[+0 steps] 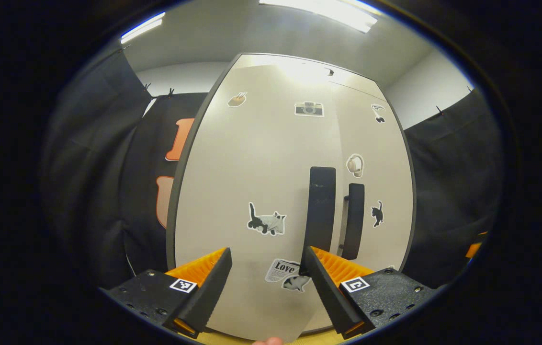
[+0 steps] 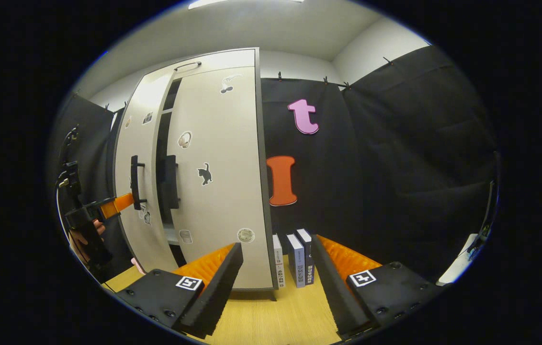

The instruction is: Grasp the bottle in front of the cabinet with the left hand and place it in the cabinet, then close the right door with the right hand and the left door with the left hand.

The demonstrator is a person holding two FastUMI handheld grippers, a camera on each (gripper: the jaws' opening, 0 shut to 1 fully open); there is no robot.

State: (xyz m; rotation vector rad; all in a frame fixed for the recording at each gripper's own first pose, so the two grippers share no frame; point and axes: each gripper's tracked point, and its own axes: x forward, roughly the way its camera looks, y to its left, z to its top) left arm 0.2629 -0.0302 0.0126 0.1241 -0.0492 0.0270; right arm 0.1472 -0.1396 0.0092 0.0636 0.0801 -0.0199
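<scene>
The left door (image 1: 256,182) stands straight ahead of the left gripper (image 1: 267,282), almost shut; in the right gripper view a dark slit remains between it and the right door (image 2: 218,167), so it is not yet home. The bottle is not to be seen; judging by the near-closed cabinet, it is most likely inside already. The left gripper's jaws are spread wide with nothing between them; the door's face, with its cat sticker (image 1: 266,219) and newspaper sticker (image 1: 282,270), lies just beyond its fingertips, and the left door's black handle (image 1: 321,208) rises above and just beyond its right finger. In the right gripper view that gripper shows far off to the left, reaching the door close by the handle.

The right gripper (image 2: 276,275) also hangs wide open and empty, held back over the wooden tabletop (image 2: 276,316). The right door is ahead and to its left, and three upright books (image 2: 295,261) stand just beyond its fingertips, beside the cabinet's corner.

The last step looks to be in hand: closing the left door. The next move calls for a steady forward push until the gap closes.
</scene>
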